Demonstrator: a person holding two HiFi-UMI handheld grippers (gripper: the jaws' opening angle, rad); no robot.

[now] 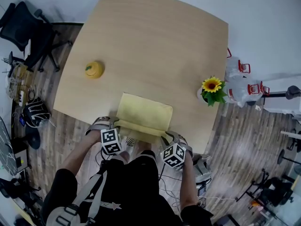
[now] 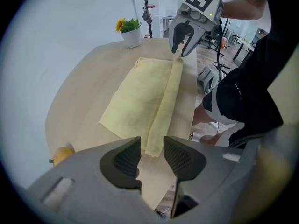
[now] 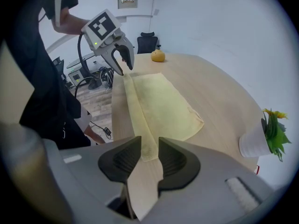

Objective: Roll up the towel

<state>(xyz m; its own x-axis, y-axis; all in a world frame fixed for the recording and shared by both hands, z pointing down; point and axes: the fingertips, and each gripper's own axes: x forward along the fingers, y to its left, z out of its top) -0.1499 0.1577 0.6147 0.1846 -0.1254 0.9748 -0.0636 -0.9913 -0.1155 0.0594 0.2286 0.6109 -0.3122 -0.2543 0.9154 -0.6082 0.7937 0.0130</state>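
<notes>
Towel (image 1: 143,114), pale yellow cloth rectangle, lies on light wooden table (image 1: 150,41) w/ rounded corners, at the table's near edge, about mid-width. Its strip closest to that edge is wound into a narrow roll running parallel to the edge; the rest of the towel lies flat, spread toward the table's centre. One far corner is slightly turned up in the left gripper view (image 2: 140,97).

Left gripper (image 1: 113,123), grey w/ black ribbed pads and a marker cube, hangs over the table's near edge at the roll's left end, pointing steeply down. Jaws spread: in its own view (image 2: 152,146) the roll's end shows in the gap btwn the pads, pads not on the cloth. Right gripper view shows it too (image 3: 125,68), jaws apart just above the roll.

Right gripper (image 1: 167,135), same build, hangs over the near edge at the roll's right end. Jaws also spread (image 3: 149,146), roll end in the gap, no pinch. Seen from the left gripper view (image 2: 179,51), its tips are apart, close over the cloth; contact can't be told.

Small yellow-orange round fruit (image 1: 94,69) sits on the table's left part. Sunflower in a white pot (image 1: 211,91) stands at the table's right edge. Black office chair (image 1: 23,29) is on the floor beyond the table's far-left corner.
</notes>
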